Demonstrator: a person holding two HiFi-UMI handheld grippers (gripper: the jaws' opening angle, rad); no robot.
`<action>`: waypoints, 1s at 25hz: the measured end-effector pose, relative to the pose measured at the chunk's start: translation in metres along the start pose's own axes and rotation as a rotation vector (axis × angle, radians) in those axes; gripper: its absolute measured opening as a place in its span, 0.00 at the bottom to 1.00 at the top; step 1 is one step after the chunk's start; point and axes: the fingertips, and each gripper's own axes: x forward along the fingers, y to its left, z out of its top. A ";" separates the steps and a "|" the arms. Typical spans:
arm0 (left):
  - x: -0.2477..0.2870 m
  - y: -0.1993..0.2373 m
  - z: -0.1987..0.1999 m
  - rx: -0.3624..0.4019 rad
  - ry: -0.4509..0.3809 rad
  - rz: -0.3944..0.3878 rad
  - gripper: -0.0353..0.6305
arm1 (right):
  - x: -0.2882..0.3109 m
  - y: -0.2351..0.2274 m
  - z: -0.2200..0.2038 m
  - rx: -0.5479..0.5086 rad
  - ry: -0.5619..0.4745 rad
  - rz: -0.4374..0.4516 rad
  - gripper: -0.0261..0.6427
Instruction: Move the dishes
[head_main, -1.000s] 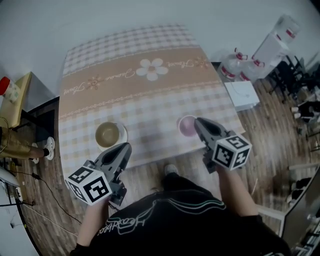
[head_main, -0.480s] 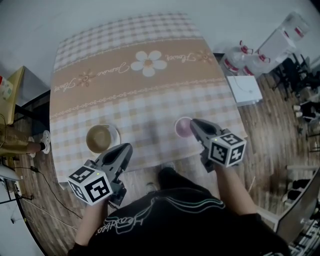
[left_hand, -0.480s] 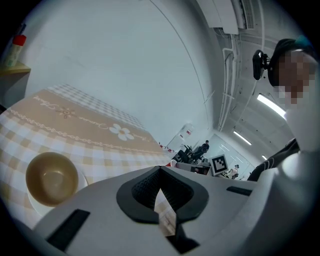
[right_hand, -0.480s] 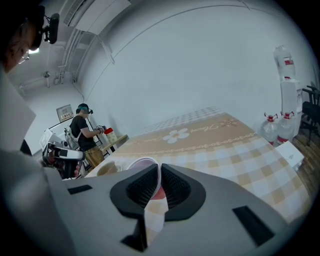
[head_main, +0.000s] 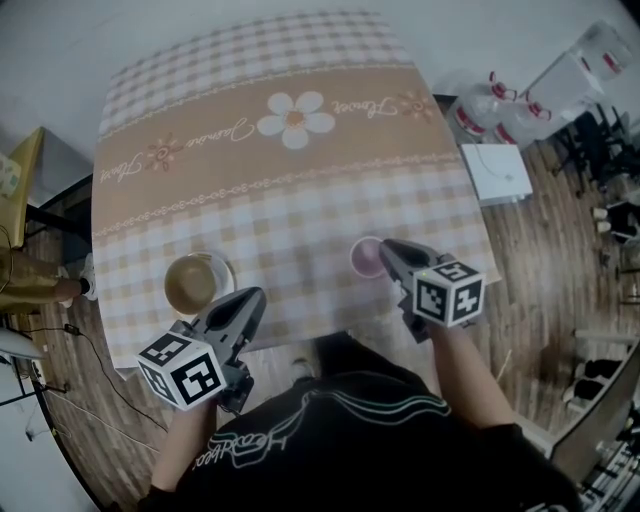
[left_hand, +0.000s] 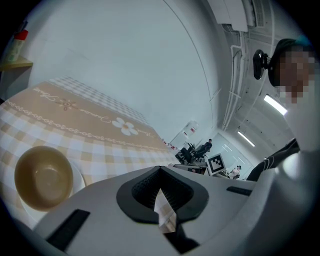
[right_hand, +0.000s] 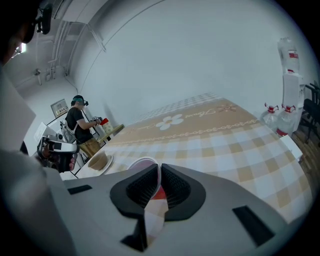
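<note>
A small pink bowl stands near the front right of the checked tablecloth. My right gripper is shut on its near rim; in the right gripper view the bowl's pale rim runs between the two pads of the right gripper. A tan bowl sits on a white plate at the front left. My left gripper hovers at the table's front edge, just right of that bowl, shut with nothing in it. The left gripper view shows the tan bowl to the left of the left gripper.
Water bottles and a white box lie on the wooden floor right of the table. A yellow shelf stands at the left. A person stands far off beyond the table's left side.
The head view has shifted, so the table sits lower and further left in frame. The right gripper stays at the pink bowl's rim. The left gripper has barely moved.
</note>
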 end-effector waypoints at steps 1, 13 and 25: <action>0.002 0.001 -0.001 -0.004 0.006 0.002 0.04 | 0.002 -0.002 -0.001 0.001 0.010 0.001 0.09; 0.011 0.004 -0.007 -0.045 0.027 0.014 0.04 | 0.005 -0.002 0.012 -0.038 0.029 0.046 0.19; -0.002 0.004 -0.001 -0.054 -0.015 0.071 0.04 | -0.032 0.078 0.058 -0.132 -0.144 0.412 0.17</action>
